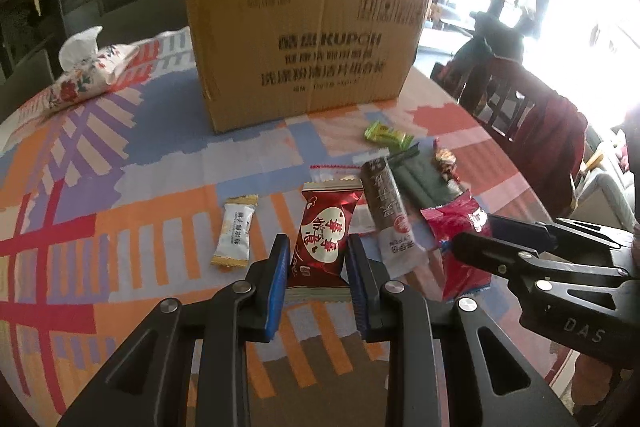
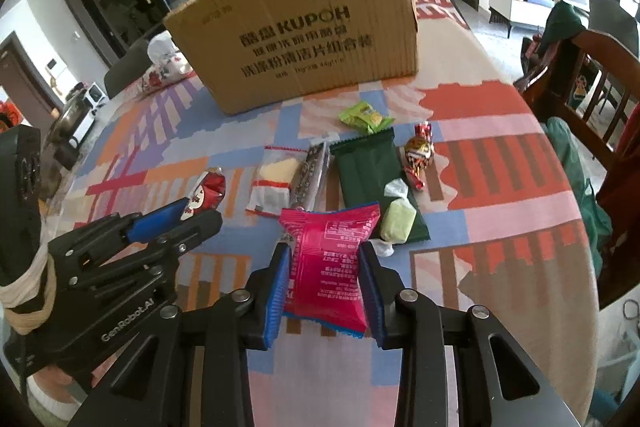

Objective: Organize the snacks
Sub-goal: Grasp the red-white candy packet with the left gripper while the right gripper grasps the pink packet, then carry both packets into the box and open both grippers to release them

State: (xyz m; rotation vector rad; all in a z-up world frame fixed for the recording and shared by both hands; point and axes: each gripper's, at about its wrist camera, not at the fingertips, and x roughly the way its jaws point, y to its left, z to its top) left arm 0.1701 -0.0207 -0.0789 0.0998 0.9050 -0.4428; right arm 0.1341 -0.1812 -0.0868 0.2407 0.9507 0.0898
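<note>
The left gripper (image 1: 318, 263) clamps a dark red foil snack packet (image 1: 322, 239) printed "Love". The right gripper (image 2: 325, 287) clamps a pink plastic snack packet (image 2: 330, 267). Beyond both packets, other wrapped snacks lie before a brown cardboard box (image 1: 304, 39) marked "KUPOH"; its contents are hidden.

The left hand-held gripper (image 1: 318, 267) clamped a dark red candy packet (image 1: 322, 235) between its blue pads. The right hand-held gripper (image 1: 468, 239) gripped a pink snack packet (image 1: 452, 223). Beyond, a cardboard box (image 1: 304, 39) stood on the table (image 1: 120, 187).
</note>
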